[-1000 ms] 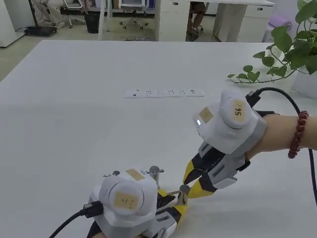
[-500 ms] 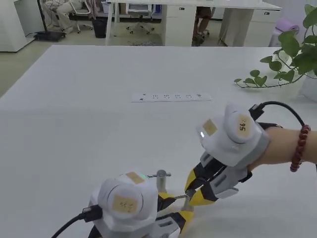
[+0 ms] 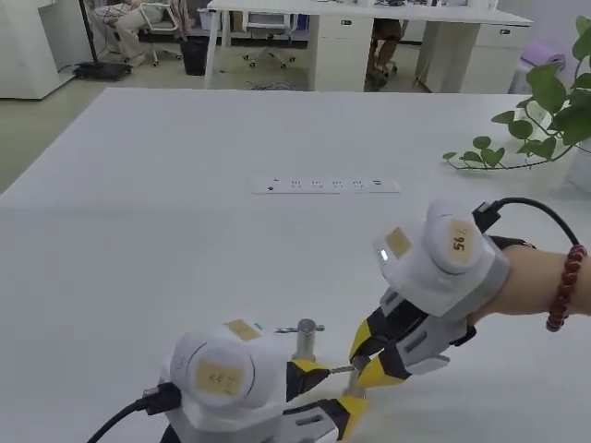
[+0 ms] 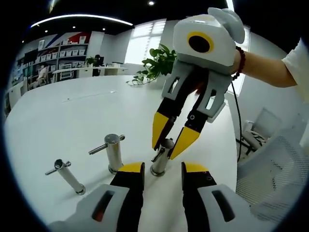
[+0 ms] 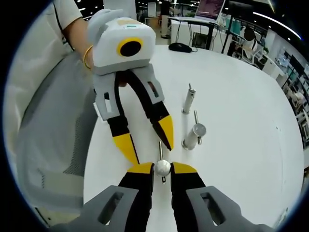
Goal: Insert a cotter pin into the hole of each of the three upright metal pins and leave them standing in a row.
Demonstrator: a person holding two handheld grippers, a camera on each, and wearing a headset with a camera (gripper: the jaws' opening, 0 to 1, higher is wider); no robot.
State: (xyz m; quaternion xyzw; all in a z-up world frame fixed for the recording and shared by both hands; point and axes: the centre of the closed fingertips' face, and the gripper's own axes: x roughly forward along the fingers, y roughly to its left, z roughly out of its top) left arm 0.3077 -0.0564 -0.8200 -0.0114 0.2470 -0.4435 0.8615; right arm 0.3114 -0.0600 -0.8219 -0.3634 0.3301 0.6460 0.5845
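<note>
Three upright metal pins stand in a row on the white table (image 3: 185, 258). The far pin (image 4: 67, 175) and the middle pin (image 4: 114, 153) each carry a cotter pin through the head. My right gripper (image 5: 161, 169) is shut on the head of the near pin (image 4: 160, 162). A thin cotter pin (image 5: 161, 151) runs through that head. My left gripper (image 4: 161, 168) stands open, its jaws either side of the near pin's base without touching it. In the head view the middle pin (image 3: 305, 340) rises just behind the two grippers' meeting jaws.
A white power strip (image 3: 323, 186) lies across the middle of the table. A leafy plant (image 3: 545, 111) stands at the right edge. Desks, chairs and seated people are beyond the far edge.
The head camera has tilted, so the picture has shifted. Both grippers stay at the near pin, the right one a little lower and closer to the left one.
</note>
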